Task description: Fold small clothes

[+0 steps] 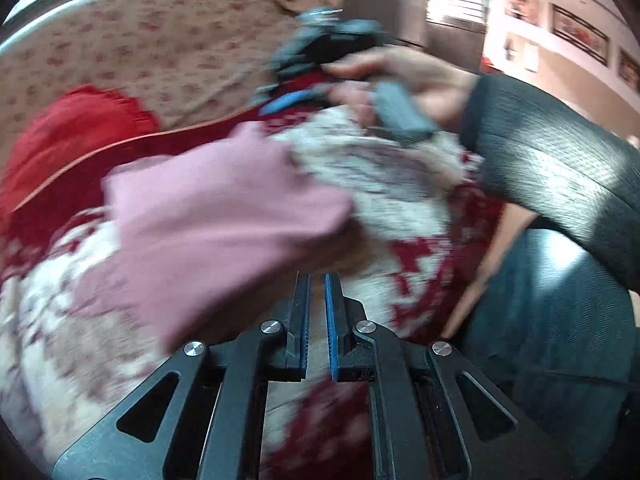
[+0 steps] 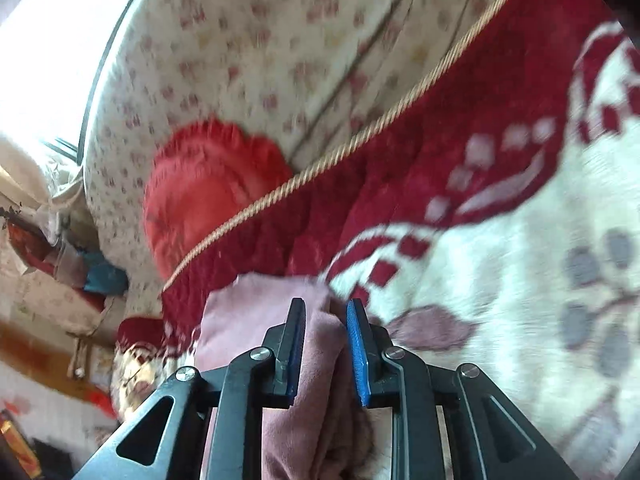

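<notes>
right wrist view: red-and-white blanket (image 2: 500, 240) is spread on the bed; pink garment (image 2: 308, 360) is draped on it, gripped by the right tool (image 2: 326, 308). left tool (image 1: 316, 280), nearly closed, nothing held, is placed just behind the garment's near edge.

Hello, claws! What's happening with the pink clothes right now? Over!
Right claw shut on pink garment. Left claw nearly closed, gripping nothing visible. Garment draped over red-and-white blanket. Nothing in the way.
</notes>
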{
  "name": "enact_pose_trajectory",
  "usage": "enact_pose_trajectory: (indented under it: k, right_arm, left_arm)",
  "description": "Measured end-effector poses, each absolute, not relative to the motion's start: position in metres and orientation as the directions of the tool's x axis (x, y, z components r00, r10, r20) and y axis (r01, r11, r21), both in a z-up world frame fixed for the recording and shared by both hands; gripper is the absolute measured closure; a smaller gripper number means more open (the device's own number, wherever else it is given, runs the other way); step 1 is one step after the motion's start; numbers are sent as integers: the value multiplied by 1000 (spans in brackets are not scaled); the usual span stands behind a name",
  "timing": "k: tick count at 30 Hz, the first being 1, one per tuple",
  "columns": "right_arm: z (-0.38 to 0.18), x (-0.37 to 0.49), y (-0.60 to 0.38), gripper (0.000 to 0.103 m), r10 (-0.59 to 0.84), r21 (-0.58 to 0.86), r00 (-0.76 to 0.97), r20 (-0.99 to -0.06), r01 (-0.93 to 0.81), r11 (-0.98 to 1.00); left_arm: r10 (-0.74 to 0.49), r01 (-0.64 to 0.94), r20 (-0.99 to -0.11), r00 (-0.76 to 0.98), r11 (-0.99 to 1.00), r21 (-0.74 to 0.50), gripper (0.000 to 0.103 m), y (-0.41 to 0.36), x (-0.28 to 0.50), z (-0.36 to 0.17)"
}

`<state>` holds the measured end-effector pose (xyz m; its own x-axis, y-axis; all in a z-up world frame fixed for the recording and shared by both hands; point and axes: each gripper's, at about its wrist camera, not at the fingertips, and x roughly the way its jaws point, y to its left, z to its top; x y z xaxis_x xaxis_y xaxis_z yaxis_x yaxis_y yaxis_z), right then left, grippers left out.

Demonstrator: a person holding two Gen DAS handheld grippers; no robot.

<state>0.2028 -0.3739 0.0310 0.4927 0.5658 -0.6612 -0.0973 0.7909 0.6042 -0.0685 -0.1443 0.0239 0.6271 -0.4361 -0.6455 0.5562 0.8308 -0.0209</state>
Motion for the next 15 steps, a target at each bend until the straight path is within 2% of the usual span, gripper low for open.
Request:
enact_pose_trajectory:
  k: [2, 5, 8, 9, 10, 12, 15]
  right_arm:
    - [57, 176, -364, 83, 524, 481, 549, -652, -235, 845]
    - [84, 122, -338, 83, 547, 294, 578, -606, -476, 829]
    - [86, 70, -321, 83, 590, 191, 552, -589, -614, 766]
    - [82, 57, -318, 83, 596, 168, 535, -599, -643, 747]
    - [75, 41, -310, 83, 605, 136, 502, -618, -690, 711]
    - [59, 29, -299, 83, 600, 106, 446, -664, -738, 666]
    - [15, 30, -283, 83, 474, 54, 368, -800, -742, 668]
  left_arm:
    - [-375, 473, -644, 667, 881, -24, 98, -121, -62, 27]
    - [-313, 357, -635, 706, 932, -62, 98, -95, -46, 34]
    - [-349, 356, -645, 680, 926, -126, 98, -96, -28, 34]
    - [-384, 370, -660, 645, 913, -170, 93, -101, -18, 28]
    - [-400, 373, -678, 617, 907, -196, 92, -105, -10, 20]
    - [-342, 321, -727, 596, 931, -175, 92, -110, -5, 1]
    - [-354, 254, -731, 584, 934, -249, 92, -103, -7, -9]
